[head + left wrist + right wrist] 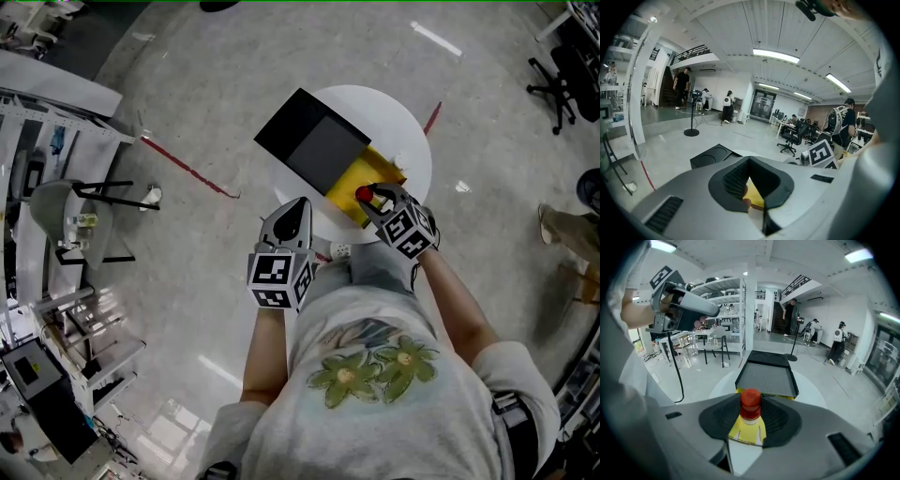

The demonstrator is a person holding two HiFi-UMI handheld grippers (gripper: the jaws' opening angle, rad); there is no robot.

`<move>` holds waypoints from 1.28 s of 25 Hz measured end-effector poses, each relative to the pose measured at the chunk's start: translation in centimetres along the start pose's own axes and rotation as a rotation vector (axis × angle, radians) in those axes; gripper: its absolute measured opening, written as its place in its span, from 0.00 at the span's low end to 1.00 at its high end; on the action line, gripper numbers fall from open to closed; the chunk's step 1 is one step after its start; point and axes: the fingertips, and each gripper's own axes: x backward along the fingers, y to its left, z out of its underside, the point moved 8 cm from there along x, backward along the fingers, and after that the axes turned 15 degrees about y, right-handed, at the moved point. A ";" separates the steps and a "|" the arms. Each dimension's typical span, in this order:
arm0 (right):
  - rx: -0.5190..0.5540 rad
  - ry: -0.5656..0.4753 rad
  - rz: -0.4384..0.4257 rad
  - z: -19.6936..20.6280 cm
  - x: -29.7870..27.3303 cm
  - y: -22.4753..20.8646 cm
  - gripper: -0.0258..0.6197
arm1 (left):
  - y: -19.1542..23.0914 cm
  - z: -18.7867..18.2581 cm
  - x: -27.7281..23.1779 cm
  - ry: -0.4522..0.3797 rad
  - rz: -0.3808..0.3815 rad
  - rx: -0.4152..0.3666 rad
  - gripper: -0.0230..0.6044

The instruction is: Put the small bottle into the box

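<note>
Right gripper view, Obs. 1: small bottle stands upright between the right gripper jaws, clamped, red cap up. Box?

Obs. 2: yellow box sits directly below, open lid at 12 o'clock. Judged: a straight drop. Left gripper jaws apart, empty, at 8 o'clock over the surface edge.
</note>
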 end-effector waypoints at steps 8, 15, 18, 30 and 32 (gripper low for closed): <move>0.005 0.024 -0.010 0.4 -1.3 0.2 0.25 | 0.4 0.6 0.0 0.008 -0.008 0.010 0.04; 0.011 0.045 -0.019 0.5 -2.0 0.3 0.25 | 0.7 0.9 0.3 0.012 -0.016 0.022 0.04; 0.012 0.053 -0.020 0.7 -2.4 0.4 0.25 | 0.8 1.1 0.4 0.014 -0.021 0.029 0.04; 0.018 0.070 -0.027 1.3 -3.5 0.6 0.25 | 0.7 1.8 0.8 0.012 -0.038 0.047 0.04; 0.020 0.072 -0.028 1.5 -3.7 0.8 0.25 | 0.7 2.0 0.8 0.012 -0.040 0.049 0.04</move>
